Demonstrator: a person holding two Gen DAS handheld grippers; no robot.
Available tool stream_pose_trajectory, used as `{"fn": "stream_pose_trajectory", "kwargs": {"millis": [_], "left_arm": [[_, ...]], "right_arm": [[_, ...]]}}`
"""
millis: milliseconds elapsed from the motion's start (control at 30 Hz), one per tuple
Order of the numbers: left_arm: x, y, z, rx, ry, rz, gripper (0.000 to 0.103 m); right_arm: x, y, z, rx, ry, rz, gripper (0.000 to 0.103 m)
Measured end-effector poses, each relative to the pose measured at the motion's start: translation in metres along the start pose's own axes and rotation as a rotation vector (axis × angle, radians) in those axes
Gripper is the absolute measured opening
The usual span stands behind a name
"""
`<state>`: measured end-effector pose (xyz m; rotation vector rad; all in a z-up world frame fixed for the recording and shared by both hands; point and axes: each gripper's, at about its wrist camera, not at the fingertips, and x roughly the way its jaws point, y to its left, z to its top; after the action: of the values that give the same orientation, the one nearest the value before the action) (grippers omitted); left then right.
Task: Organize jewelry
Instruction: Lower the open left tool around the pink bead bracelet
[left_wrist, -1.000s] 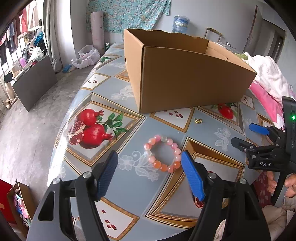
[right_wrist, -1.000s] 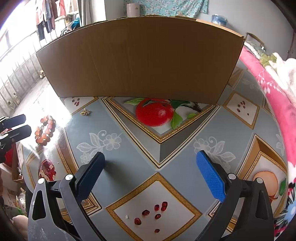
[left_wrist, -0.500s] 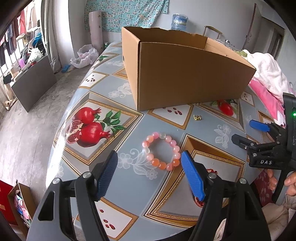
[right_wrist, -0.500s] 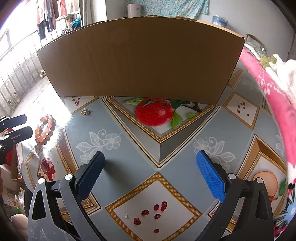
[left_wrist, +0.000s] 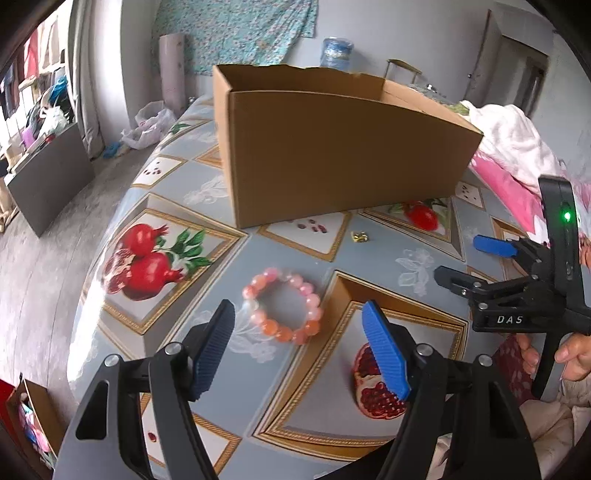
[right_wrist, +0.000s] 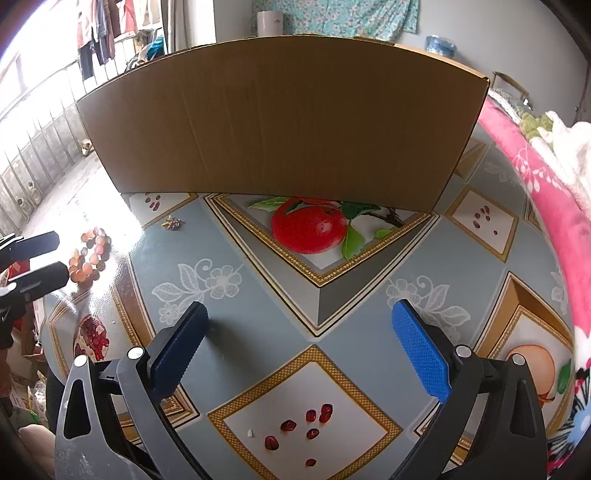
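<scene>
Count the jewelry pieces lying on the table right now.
2: a pink bead bracelet just ahead of the open left gripper, and a small gold trinket near the cardboard box. The box interior is hidden.

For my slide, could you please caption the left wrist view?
Open left tool poised above beaded bracelet near cardboard box.

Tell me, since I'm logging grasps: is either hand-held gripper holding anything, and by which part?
Nothing is held. The left hand-held gripper is open just short of the bead bracelet, which lies on the table; the right hand-held gripper is open over bare tablecloth.
</scene>
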<state>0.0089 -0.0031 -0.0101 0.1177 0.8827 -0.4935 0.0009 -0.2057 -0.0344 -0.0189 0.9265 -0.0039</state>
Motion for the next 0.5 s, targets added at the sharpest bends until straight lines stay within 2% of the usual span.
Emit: {"fn": "stream_pose_trajectory", "kwargs": {"millis": [133, 200, 367, 500], "left_arm": [[0.008, -0.006, 0.001, 0.013, -0.003, -0.015, 0.069], [0.01, -0.007, 0.003, 0.017, -0.014, -0.009, 0.066], [0.015, -0.01, 0.008, 0.033, -0.022, -0.026, 0.046], [0.025, -0.013, 0.01, 0.049, 0.01, -0.01, 0.032]], "right_arm": [[0.001, 0.001, 0.0, -0.003, -0.005, 0.0, 0.095], [0.002, 0.001, 0.001, -0.003, -0.006, 0.0, 0.095], [0.003, 0.001, 0.001, -0.002, -0.006, 0.0, 0.095], [0.002, 0.001, 0.0, -0.002, -0.006, 0.0, 0.095]]}}
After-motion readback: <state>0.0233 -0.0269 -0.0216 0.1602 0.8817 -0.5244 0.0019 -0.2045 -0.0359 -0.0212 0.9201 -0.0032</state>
